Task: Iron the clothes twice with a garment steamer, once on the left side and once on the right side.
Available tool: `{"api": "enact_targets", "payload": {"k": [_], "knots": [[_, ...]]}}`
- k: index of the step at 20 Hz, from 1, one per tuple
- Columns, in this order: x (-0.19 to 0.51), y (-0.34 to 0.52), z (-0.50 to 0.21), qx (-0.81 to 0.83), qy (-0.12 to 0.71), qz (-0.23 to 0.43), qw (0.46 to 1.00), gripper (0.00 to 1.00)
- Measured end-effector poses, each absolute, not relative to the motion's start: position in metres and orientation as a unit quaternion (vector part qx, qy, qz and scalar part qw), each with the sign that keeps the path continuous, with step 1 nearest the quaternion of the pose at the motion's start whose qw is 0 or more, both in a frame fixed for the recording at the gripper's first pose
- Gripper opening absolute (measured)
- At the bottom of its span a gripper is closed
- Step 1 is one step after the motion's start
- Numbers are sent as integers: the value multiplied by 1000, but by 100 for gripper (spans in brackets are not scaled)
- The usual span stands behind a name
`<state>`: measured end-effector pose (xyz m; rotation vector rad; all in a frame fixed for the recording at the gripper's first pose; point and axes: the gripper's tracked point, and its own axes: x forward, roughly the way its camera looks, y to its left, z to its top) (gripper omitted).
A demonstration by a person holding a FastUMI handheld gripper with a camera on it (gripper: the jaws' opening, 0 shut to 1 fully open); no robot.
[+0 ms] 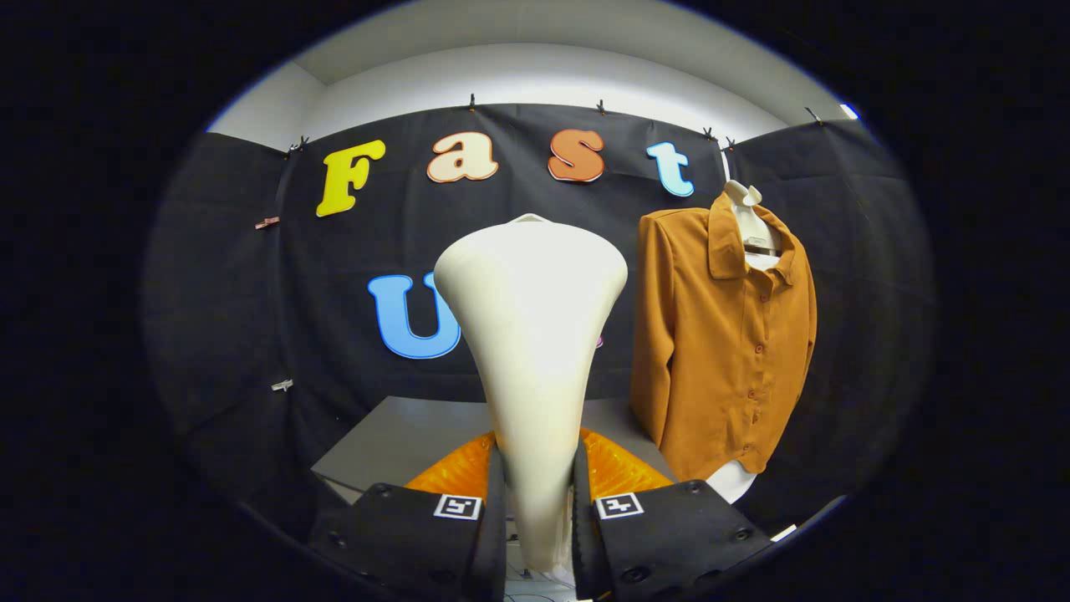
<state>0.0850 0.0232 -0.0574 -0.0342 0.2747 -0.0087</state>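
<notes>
Steamer (pixel 532 334) clamped between gripper (pixel 537 502) fingers: plain cream-white. Shirt (pixel 723 334) at 2 o'clock from it: solid rust-brown, matching buttons, on white form (pixel 750 219). Table (pixel 401 435): flat grey.

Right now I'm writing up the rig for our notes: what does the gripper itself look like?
The gripper has two broad, flat finger blocks with rounded corners and round screw heads. Each block carries a small square black-and-white marker tag near its inner edge. No cables or sleeve are visible.

One steamer (pixel 532 334), one shirt (pixel 719 343) (hanging).
</notes>
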Motion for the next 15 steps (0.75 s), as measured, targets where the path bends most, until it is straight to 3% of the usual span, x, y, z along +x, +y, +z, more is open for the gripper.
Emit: {"api": "enact_targets", "payload": {"k": [15], "knots": [[65,45,-49,-31,135,2,990,35]]}}
